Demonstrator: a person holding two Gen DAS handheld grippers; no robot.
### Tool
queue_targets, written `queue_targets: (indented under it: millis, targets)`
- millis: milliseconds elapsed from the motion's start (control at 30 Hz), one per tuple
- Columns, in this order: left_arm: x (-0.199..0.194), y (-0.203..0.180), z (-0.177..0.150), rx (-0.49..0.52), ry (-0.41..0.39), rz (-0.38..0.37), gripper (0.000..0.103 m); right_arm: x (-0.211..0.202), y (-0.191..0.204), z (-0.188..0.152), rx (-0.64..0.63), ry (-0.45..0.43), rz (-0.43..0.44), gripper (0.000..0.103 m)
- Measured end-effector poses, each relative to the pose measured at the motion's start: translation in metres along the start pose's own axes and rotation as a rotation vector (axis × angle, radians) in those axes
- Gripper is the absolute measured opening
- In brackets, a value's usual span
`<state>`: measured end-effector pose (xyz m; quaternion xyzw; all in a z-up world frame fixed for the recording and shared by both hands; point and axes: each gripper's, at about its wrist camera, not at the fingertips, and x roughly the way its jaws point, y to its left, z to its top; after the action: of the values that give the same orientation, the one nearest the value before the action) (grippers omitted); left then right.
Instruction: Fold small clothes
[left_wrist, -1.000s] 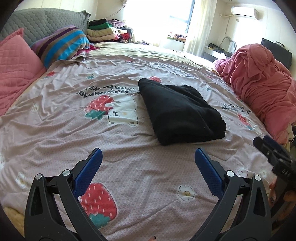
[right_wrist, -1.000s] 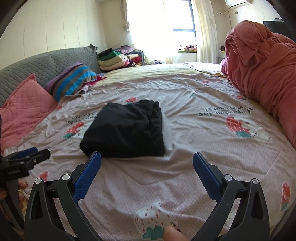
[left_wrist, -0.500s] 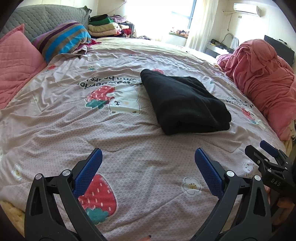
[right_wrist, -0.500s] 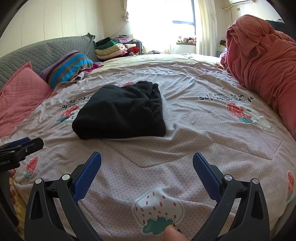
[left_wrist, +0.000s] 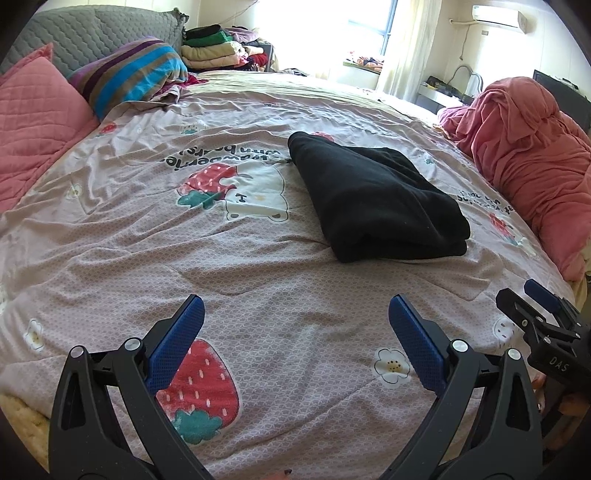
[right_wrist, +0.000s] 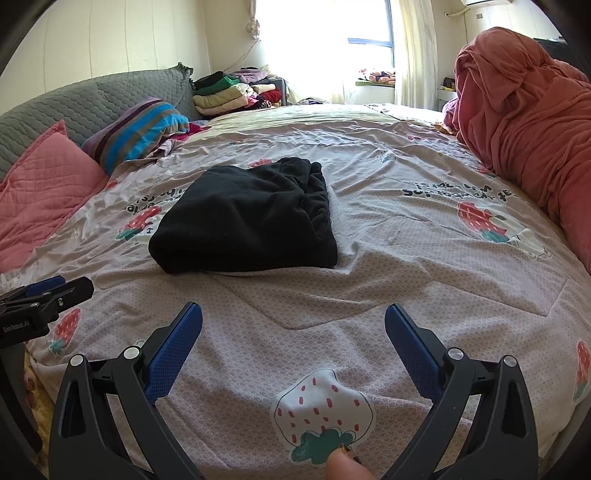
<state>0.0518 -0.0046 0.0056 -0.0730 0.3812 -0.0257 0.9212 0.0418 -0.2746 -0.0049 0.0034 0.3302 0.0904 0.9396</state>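
Note:
A black garment (left_wrist: 376, 201) (right_wrist: 247, 216) lies folded into a thick rectangle on the strawberry-print bedspread (left_wrist: 147, 236) (right_wrist: 406, 258), near the middle of the bed. My left gripper (left_wrist: 295, 310) is open and holds nothing, hanging over the near part of the bed well short of the garment. My right gripper (right_wrist: 293, 317) is also open and holds nothing, set back from the garment's near edge. Each gripper shows in the other's view: the right gripper (left_wrist: 535, 310) at the right edge, the left gripper (right_wrist: 48, 291) at the left edge.
A heaped pink-red blanket (left_wrist: 528, 155) (right_wrist: 524, 122) fills the bed's right side. Pink cushion (left_wrist: 33, 122), striped pillow (left_wrist: 133, 77) and grey headboard (right_wrist: 74, 103) line the left. A stack of folded clothes (right_wrist: 229, 92) sits at the far end by the window. A fingertip (right_wrist: 343, 465) shows at the bottom.
Both grippers have drawn back and risen slightly, so the black garment sits farther ahead in both views. Both stay open; the garment has not moved.

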Motion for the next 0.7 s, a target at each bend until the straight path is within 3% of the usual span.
queue_targets:
  millis: [700]
  targets:
    - [-0.0032, 0.0016, 0.0004, -0.003, -0.003, 0.017, 0.094, -0.0013, 0.0005, -0.0025, -0.003, 0.003, -0.004, 0.099]
